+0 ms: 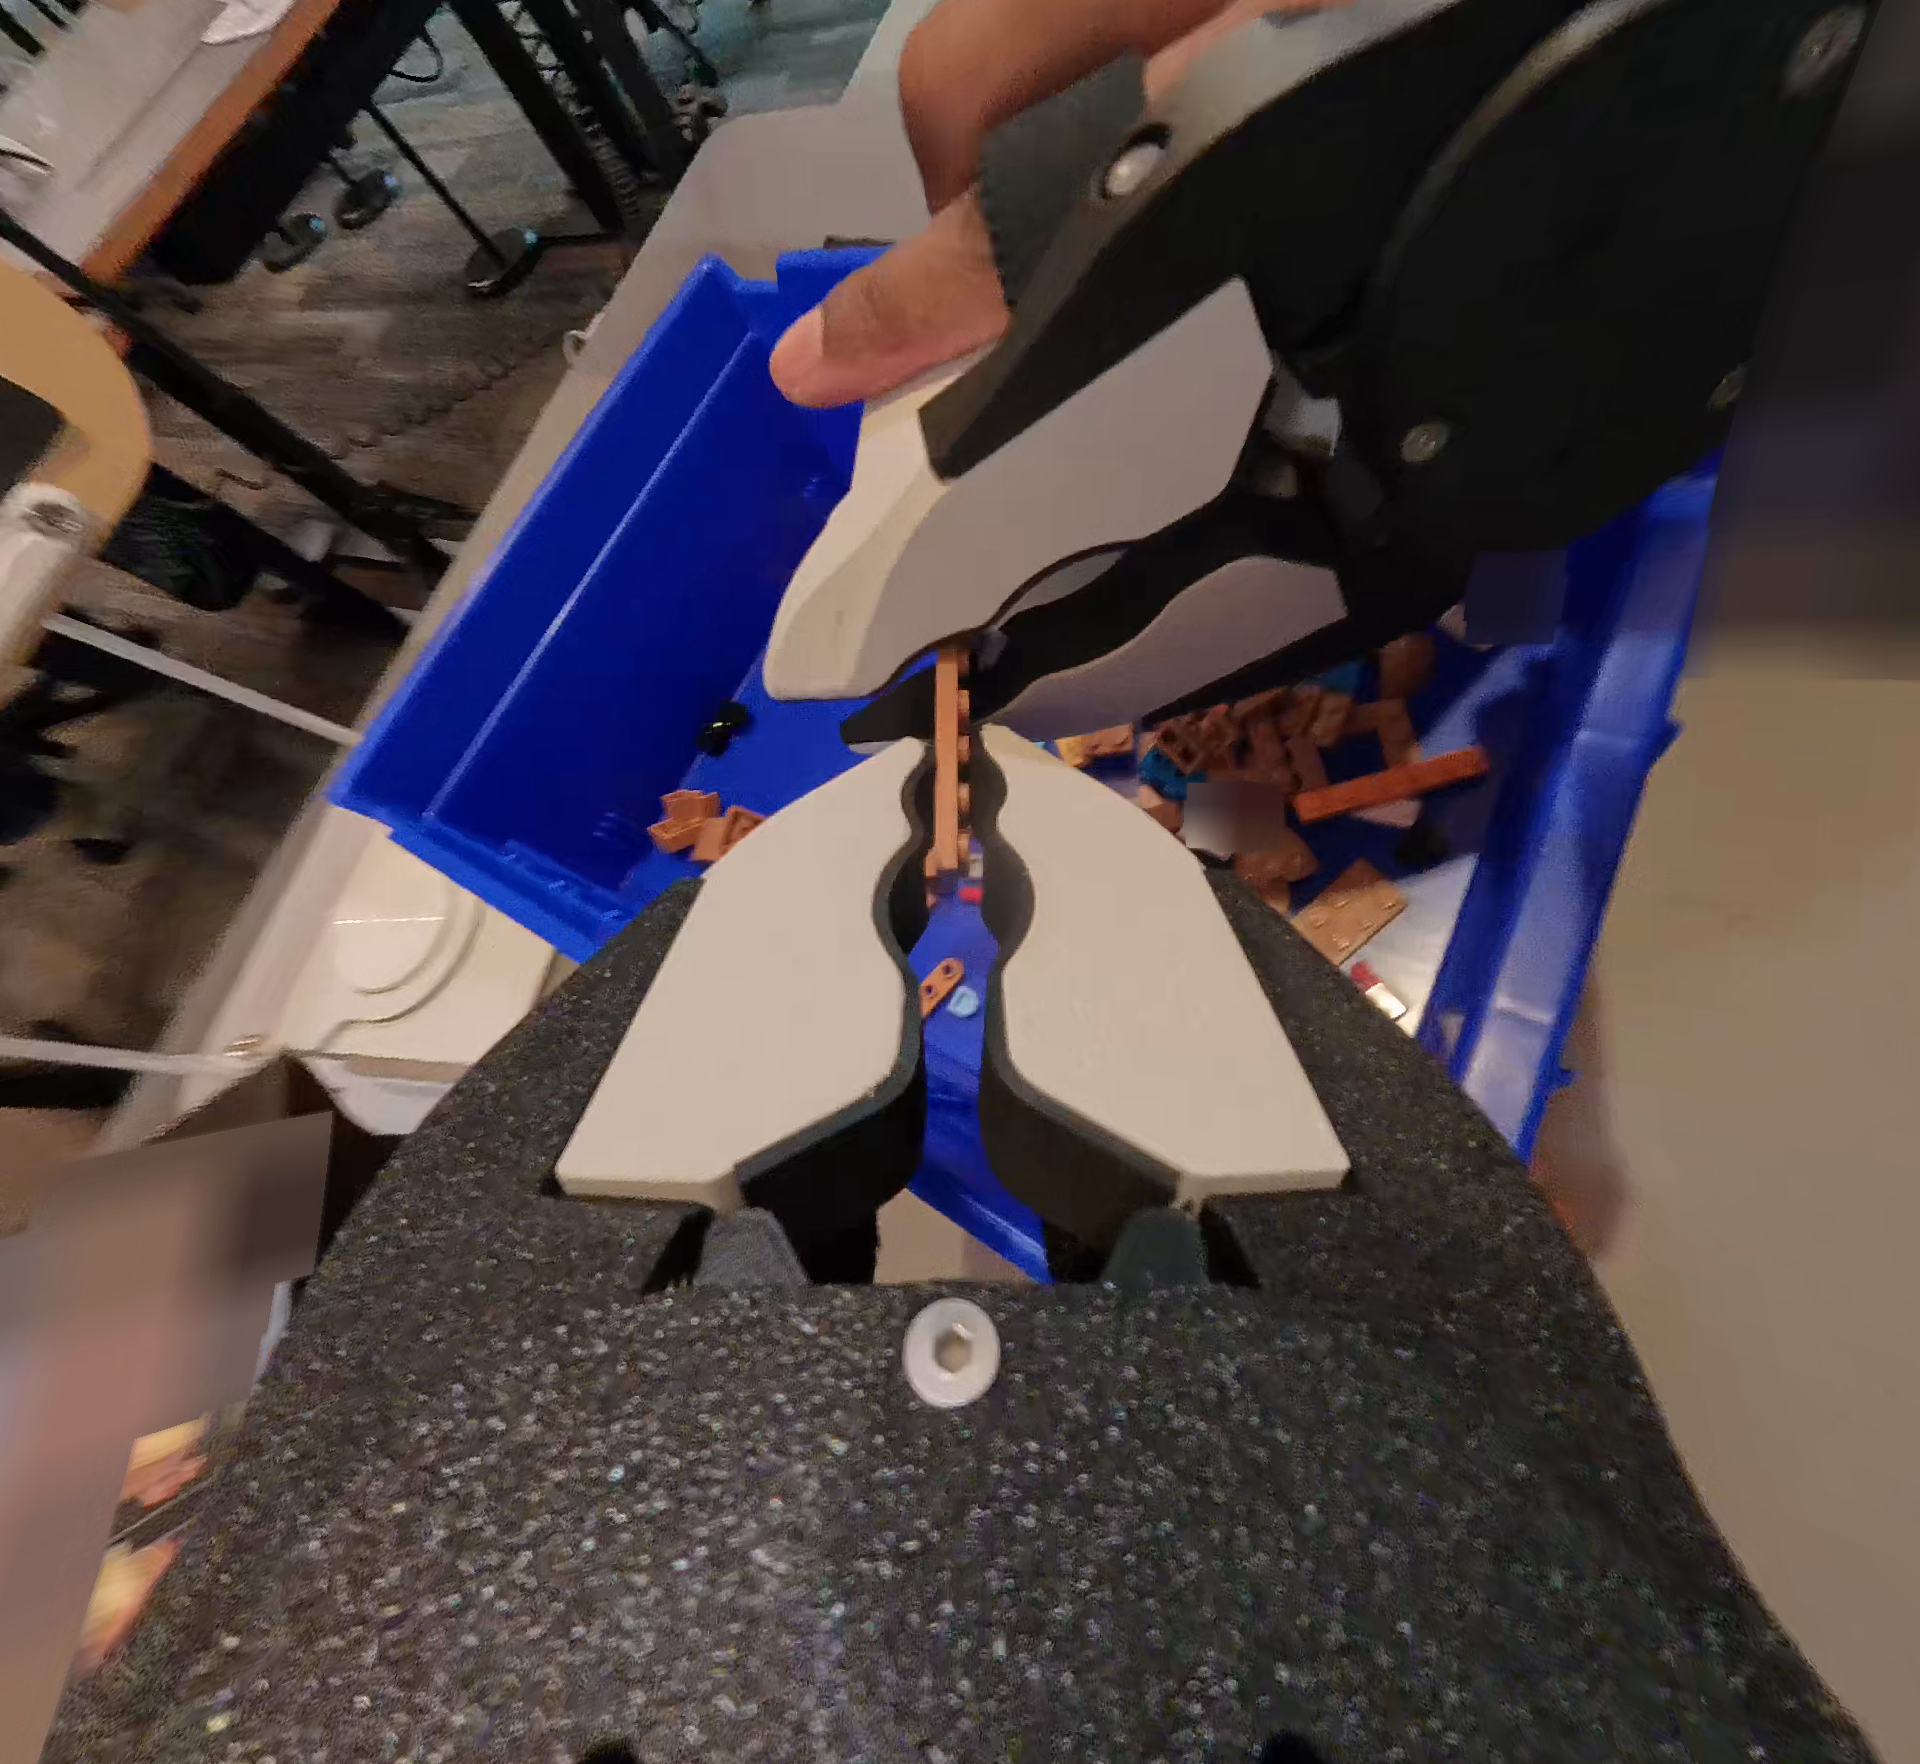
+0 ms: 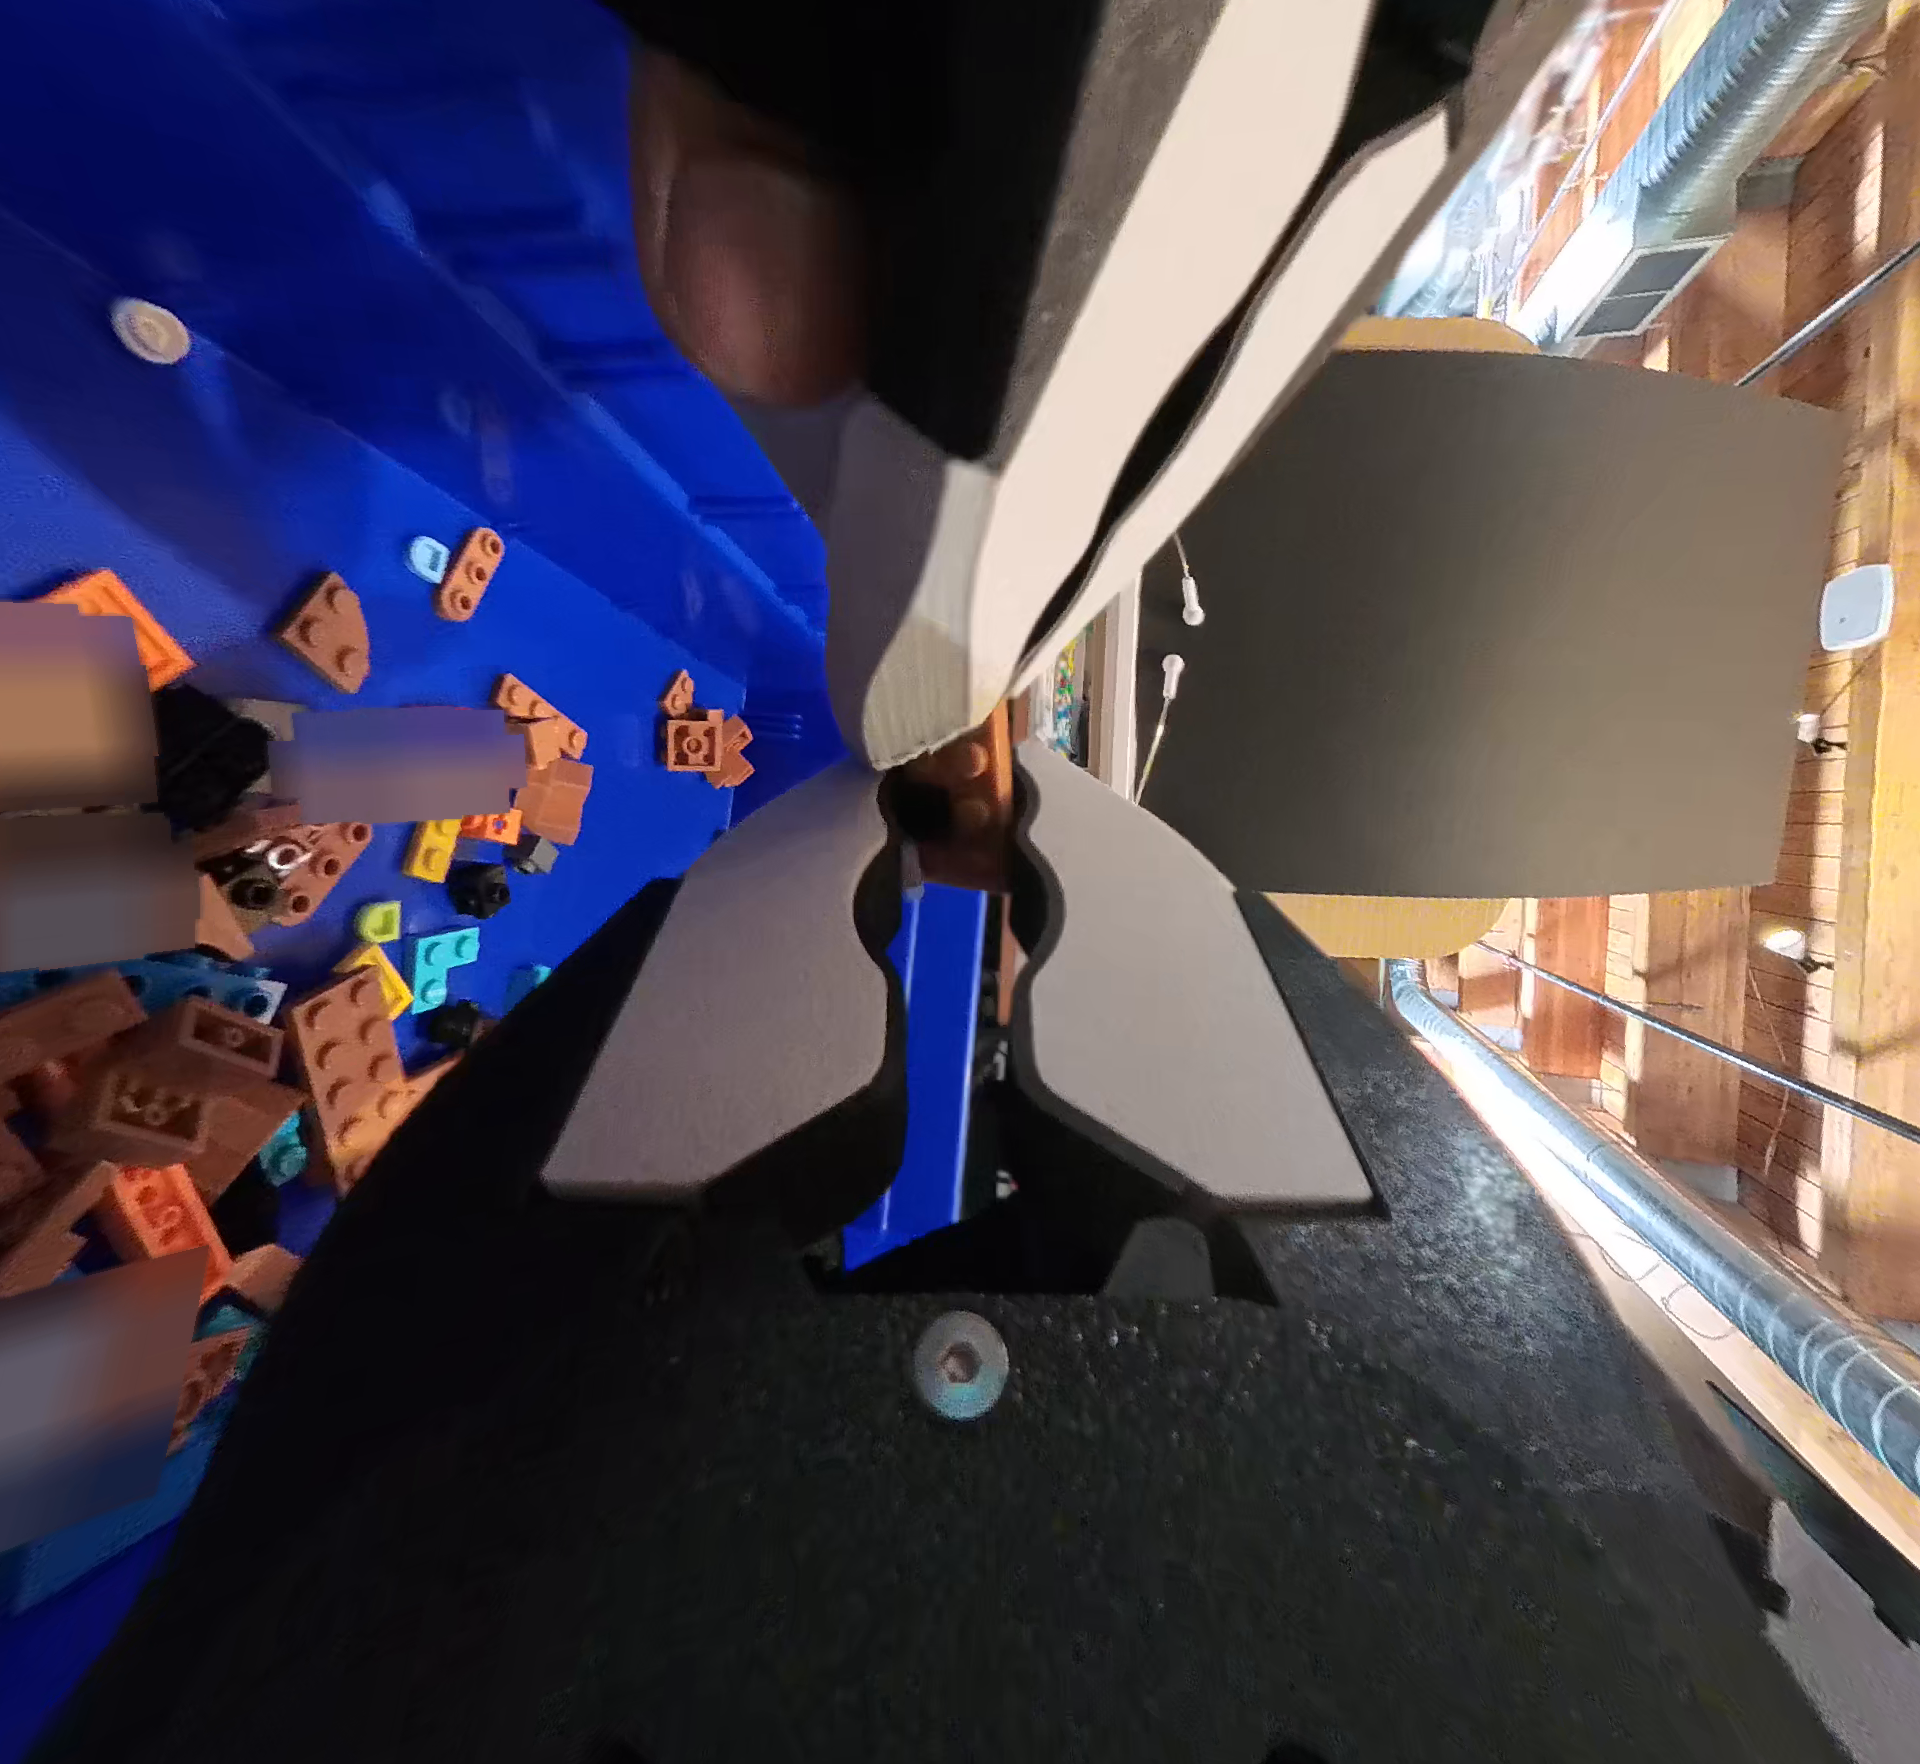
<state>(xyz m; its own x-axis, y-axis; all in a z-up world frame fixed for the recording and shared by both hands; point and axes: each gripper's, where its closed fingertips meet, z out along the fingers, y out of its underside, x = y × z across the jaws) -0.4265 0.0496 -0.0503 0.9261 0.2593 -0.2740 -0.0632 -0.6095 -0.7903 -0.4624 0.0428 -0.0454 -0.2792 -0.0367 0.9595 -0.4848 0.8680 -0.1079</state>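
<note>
Both grippers meet over the blue bin (image 1: 582, 592), each clamped on the same brown studded plate (image 1: 948, 779). The left gripper (image 1: 951, 784) pinches its near end between closed fingers; the right gripper (image 1: 935, 675) closes on its far end from above. The plate's long axis runs straight ahead along the left fingers. Loose bricks (image 2: 343, 1070) lie on the bin floor below.

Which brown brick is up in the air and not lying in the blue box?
The long thin brown plate. Both grippers pinch it, the left gripper from below and the right gripper from above. The other brown bricks lie loose in the blue bin.
</note>
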